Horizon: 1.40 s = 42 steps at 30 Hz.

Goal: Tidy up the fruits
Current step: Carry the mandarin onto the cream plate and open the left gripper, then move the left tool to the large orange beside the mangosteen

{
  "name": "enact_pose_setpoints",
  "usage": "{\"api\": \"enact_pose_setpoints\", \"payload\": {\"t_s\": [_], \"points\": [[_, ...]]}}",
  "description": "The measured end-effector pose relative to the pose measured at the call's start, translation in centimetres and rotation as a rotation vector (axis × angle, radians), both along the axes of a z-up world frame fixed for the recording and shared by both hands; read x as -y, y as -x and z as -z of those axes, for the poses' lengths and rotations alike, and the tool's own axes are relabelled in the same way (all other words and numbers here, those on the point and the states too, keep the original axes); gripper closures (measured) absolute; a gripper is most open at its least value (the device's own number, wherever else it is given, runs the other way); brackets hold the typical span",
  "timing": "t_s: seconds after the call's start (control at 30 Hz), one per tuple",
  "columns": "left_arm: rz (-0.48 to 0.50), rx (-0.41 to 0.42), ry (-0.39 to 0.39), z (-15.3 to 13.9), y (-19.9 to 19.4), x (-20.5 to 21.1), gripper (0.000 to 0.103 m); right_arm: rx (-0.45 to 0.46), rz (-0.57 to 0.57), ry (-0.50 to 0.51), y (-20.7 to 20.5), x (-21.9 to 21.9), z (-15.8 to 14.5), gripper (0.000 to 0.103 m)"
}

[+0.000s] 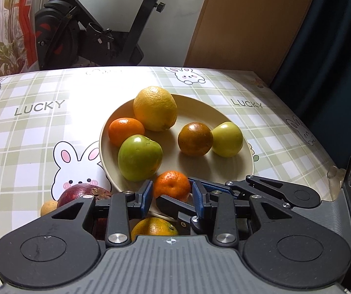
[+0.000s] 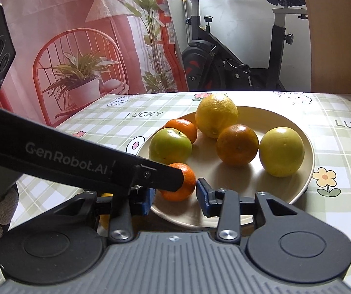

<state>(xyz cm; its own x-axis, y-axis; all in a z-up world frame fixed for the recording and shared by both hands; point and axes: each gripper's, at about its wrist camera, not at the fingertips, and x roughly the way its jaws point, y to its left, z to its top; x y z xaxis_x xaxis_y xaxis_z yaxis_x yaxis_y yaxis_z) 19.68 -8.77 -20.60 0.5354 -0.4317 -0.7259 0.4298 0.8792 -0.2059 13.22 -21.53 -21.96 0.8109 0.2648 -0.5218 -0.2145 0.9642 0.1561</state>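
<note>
Left wrist view: left tool [image 1: 172, 194] wide, blue pads either side of small orange [image 1: 173, 188] at near rim of plate [image 1: 234, 169]; touching or not, cannot tell. Plate holds lemon [image 1: 155, 108], green apple [image 1: 139, 157], two more oranges, pale green fruit [image 1: 227, 139]. Purple fruit [image 1: 82, 192] on tabletop [image 1: 23, 132], off plate, near edge.

Right wrist view: right tool [image 2: 175, 197] wide, same small orange [image 2: 179, 182] between its pads. Left tool's black finger [image 2: 160, 177] lies across it.
</note>
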Motion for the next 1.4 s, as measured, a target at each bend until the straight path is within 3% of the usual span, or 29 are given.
{"api": "enact_pose_setpoints", "payload": {"t_s": [0.07, 0.13, 0.17, 0.47, 0.73, 0.93, 1.23, 1.4], "points": [[-0.014, 0.001, 0.001, -0.1, 0.0, -0.2, 0.060, 0.010, 0.010, -0.005, 0.3, 0.0, -0.1, 0.058], [-0.033, 0.005, 0.020, -0.5, 0.2, -0.7, 0.054, 0.040, 0.012, -0.028, 0.9, 0.4, -0.2, 0.043], [-0.038, 0.011, 0.033, -0.7, 0.4, -0.9, 0.054, 0.052, 0.004, -0.033, 1.3, 0.4, -0.2, 0.042], [-0.149, 0.076, 0.129, -2.8, 2.2, -4.8, 0.053, 0.098, -0.009, -0.059, 2.3, 0.6, -0.6, 0.042], [-0.239, 0.103, 0.118, -2.9, 3.5, -8.4, 0.053, 0.111, -0.031, -0.092, 2.8, 0.7, -0.8, 0.043], [-0.219, 0.096, 0.103, -2.6, 4.1, -8.3, 0.054, 0.100, -0.036, -0.083, 4.0, -0.8, -1.4, 0.046], [-0.177, 0.095, 0.115, -2.5, 5.3, -8.3, 0.054, 0.091, -0.130, 0.091, 4.5, -5.2, -0.8, 0.054], [-0.151, 0.066, 0.123, -2.1, 5.4, -8.1, 0.054, 0.078, -0.166, 0.083, 5.5, -5.6, -0.8, 0.059]]}}
